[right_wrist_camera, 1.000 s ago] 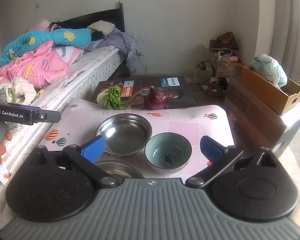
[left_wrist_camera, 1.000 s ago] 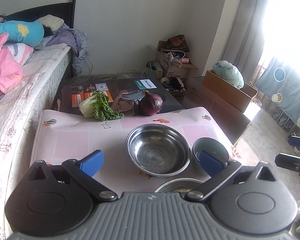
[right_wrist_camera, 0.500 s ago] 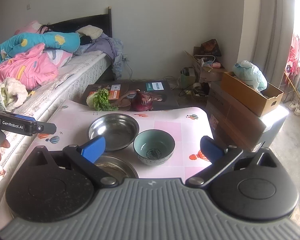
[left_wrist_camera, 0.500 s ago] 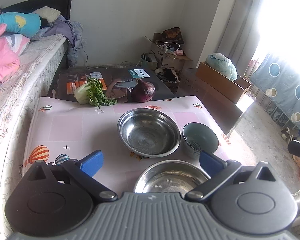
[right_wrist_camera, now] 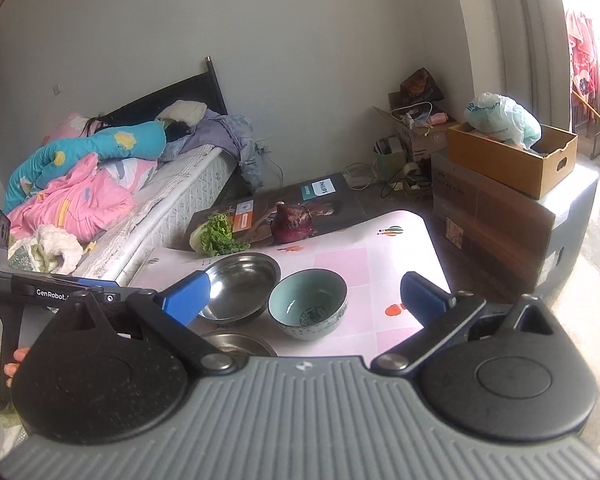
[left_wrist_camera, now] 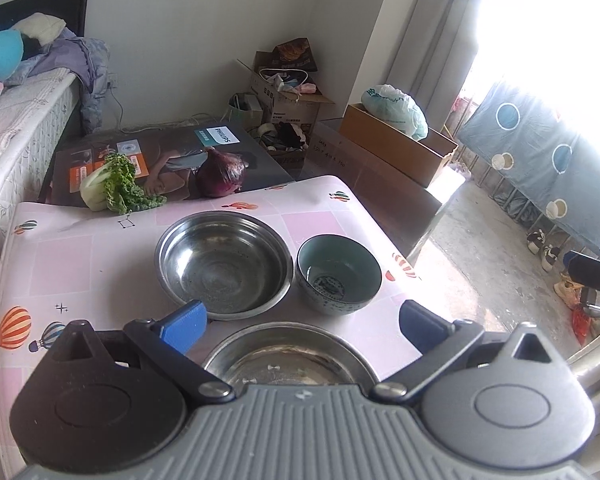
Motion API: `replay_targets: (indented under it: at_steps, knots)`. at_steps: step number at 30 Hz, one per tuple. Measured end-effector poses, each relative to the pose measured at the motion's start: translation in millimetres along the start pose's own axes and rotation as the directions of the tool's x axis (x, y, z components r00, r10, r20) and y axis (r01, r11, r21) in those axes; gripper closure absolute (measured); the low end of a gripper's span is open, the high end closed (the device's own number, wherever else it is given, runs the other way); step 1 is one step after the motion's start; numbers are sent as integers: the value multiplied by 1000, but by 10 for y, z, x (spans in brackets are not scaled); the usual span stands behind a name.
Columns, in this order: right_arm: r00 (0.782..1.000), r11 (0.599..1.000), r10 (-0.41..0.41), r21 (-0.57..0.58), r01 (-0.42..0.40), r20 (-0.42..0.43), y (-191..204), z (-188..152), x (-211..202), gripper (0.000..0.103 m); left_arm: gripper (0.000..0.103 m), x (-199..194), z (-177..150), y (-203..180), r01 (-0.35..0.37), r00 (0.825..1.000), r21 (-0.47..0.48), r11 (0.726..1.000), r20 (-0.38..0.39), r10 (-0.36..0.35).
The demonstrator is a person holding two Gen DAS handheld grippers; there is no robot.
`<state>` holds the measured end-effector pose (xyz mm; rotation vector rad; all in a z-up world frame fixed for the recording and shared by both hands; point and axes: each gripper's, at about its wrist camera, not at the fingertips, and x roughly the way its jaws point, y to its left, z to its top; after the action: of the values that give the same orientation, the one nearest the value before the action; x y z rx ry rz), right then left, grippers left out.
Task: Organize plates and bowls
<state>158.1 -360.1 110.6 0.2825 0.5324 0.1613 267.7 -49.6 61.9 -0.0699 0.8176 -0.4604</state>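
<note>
While both tongs, left (left_wrist_camera: 302,322) and right (right_wrist_camera: 304,294), hang spread and empty above the table (left_wrist_camera: 60,256), a near steel bowl (left_wrist_camera: 290,356) sits below, a bigger steel bowl (left_wrist_camera: 224,266) beyond touches a green bowl (left_wrist_camera: 339,274).

Setting: lived-in home bedroom. Bed (right_wrist_camera: 148,200) with heaped bedding at 9 o'clock; cardboard boxes (right_wrist_camera: 512,160) at 2 o'clock; curtain (left_wrist_camera: 428,32) at window.
</note>
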Motion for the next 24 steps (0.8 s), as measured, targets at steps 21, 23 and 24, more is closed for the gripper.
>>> replay_targets:
  at_steps: [21,23,24]
  knots:
    - [917,962,179,258,-88,-357,-884,71,2355,52,67,1563,356,-136,-55,963,-82,995,-266,31]
    - [910,960,185,265,-87,-371,-901,56,2511,58,73,1634,366,-117,-48,959,-96,994,-283,19]
    - [907,959,187,271,-85,-377,-916,52,2590,59,74,1653,368,-109,-47,958,-101,994,-288,16]
